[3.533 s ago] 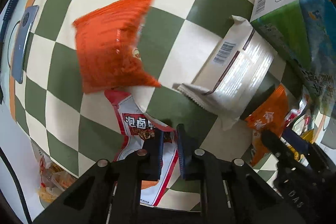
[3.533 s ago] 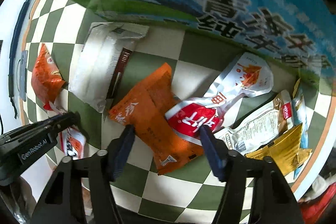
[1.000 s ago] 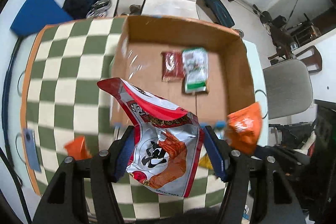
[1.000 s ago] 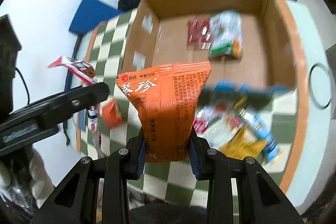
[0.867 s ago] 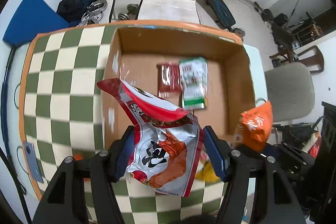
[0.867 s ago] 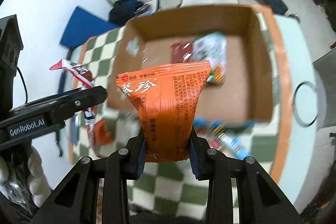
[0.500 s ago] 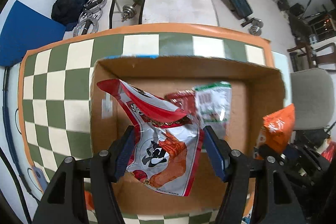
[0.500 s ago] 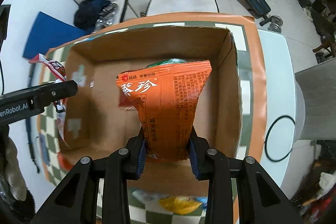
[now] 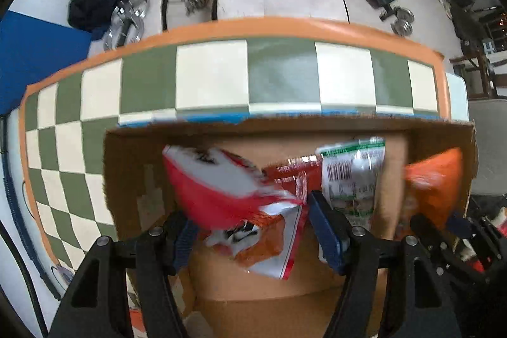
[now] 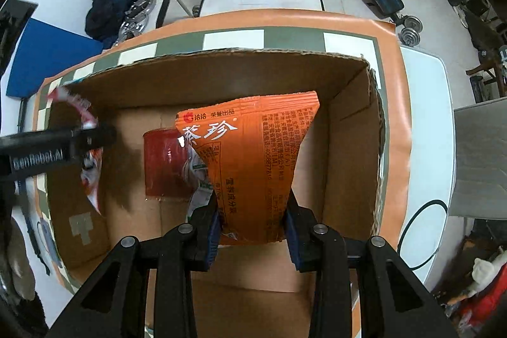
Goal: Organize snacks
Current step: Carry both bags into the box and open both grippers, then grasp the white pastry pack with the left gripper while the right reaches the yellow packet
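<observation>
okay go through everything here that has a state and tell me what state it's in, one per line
Left gripper: open, red-white packet loose between its fingers, blurred.
Right gripper: shut on orange packet.
Box: open-topped.
Red packet: flat on box floor.
Green packet: in box.

Two packets point(image 10: 164, 162) side by side in box point(image 10: 351, 129).

orange snack bag point(image 10: 253, 160): upright over cardboard box point(image 10: 351, 129); red-white snack bag point(image 9: 234, 198): tilted, blurred

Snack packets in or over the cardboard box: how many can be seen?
4: a dark red packet and a green-and-white packet on the floor, an orange packet in the right tool, a red-and-white packet at the left tool. Others may be hidden.
</observation>
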The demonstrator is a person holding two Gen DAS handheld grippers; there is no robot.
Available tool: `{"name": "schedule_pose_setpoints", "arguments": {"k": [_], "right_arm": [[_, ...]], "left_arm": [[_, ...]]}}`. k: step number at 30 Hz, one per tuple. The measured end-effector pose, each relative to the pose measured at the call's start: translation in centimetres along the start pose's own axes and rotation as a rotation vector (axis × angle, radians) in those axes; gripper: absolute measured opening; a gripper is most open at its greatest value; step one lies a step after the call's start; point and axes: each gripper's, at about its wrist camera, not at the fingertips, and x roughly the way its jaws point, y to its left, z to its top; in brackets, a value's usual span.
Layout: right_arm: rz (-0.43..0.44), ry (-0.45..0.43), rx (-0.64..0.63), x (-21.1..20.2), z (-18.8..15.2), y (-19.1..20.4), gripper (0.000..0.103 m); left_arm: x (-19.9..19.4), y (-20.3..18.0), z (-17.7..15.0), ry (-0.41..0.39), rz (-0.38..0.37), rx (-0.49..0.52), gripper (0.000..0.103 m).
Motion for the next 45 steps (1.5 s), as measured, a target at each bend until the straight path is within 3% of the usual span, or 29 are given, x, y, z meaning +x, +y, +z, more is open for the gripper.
{"name": "schedule_pose_setpoints", "arguments": {"k": [3,13,20,21,27,34,38,45], "right_arm": [[-0.021,0.000,0.001,0.0,0.2,-0.2,0.090],[0.012,0.002,-0.010,-1.2,-0.8,-0.2,0.090],[0.039,-0.031,-0.015,-3.1,-2.2,0.0,0.090],[0.041,-0.035,-0.014,-3.4,-2.8,0.1,0.090],[0.070,-0.075,-0.007,-5.9,-5.9,0.6,0.092],[0.141,-0.116,0.051,-8.9,-13.4,1.3,0.092],[0.200,-0.101,0.118,-8.3,-18.9,1.6,0.092],[0.244,-0.001,0.308,-3.0,-26.4,-0.8,0.092]], "left_arm": [[-0.4,0.3,0.1,-0.029,-0.005,-0.015,0.075],[-2.8,0.6,-0.9,-0.072,-0.013,-0.050,0.079],[-5.1,0.6,-3.8,-0.135,-0.013,-0.070,0.092],[-5.5,0.5,-4.3,-0.146,-0.016,-0.068,0.097],[-9.3,0.9,-8.5,-0.254,-0.027,-0.069,0.098],[-11.8,2.6,-15.6,-0.344,0.020,-0.056,0.098],[-10.4,4.3,-19.9,-0.317,0.051,-0.057,0.098],[-3.2,7.5,-25.0,-0.129,0.026,-0.095,0.098]]}}
